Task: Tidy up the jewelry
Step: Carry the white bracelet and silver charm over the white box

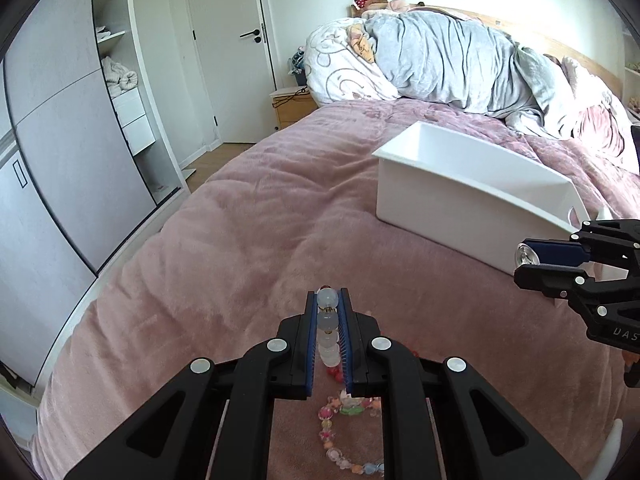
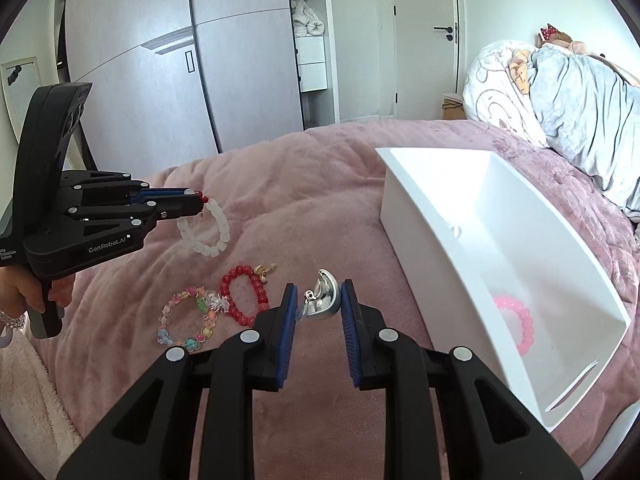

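Observation:
My left gripper (image 1: 328,300) is shut on a white bead bracelet (image 1: 328,328), held above the pink bed cover; the right wrist view shows this gripper (image 2: 200,204) with the bracelet (image 2: 208,232) hanging from its tips. My right gripper (image 2: 318,296) is shut on a silver curved ornament (image 2: 322,296); in the left wrist view it (image 1: 524,258) sits at the right by the white bin (image 1: 460,192). The bin (image 2: 420,216) holds a pink bead bracelet (image 2: 516,322). A red bead bracelet (image 2: 244,296) and a multicoloured bead bracelet (image 2: 184,322) lie on the cover.
A small gold charm (image 2: 266,270) lies by the red bracelet. Rumpled grey and patterned bedding (image 1: 440,60) is heaped at the head of the bed. A wardrobe (image 1: 60,140) and a white door (image 1: 228,52) stand beyond the bed's left edge.

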Demonstrator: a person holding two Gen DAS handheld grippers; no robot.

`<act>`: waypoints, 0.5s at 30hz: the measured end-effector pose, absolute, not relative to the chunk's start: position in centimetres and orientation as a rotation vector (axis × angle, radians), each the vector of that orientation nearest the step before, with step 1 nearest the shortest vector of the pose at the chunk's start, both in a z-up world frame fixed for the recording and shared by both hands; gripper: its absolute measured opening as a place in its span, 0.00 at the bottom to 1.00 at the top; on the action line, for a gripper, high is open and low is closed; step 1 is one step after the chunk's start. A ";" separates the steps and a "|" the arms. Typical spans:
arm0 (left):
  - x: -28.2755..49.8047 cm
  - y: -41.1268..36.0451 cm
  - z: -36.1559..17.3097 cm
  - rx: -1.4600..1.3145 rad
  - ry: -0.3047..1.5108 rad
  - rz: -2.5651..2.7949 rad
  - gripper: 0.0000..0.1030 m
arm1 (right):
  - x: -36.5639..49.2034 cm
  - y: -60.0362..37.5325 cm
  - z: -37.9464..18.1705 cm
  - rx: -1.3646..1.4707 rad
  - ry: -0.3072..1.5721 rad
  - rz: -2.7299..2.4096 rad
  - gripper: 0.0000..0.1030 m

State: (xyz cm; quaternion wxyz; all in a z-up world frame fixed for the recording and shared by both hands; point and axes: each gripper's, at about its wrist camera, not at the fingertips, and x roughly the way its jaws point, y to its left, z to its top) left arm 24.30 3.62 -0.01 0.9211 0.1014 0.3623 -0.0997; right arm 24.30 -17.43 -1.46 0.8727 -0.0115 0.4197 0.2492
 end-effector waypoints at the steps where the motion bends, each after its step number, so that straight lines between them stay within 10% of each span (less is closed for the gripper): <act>1: 24.5 3.2 0.5 0.207 0.737 -0.211 0.14 | 24.4 -17.8 -1.1 -0.019 0.870 0.518 0.22; 15: 28.8 -2.8 6.5 0.202 0.718 -0.280 0.14 | 26.1 -23.7 3.7 0.041 0.775 0.459 0.22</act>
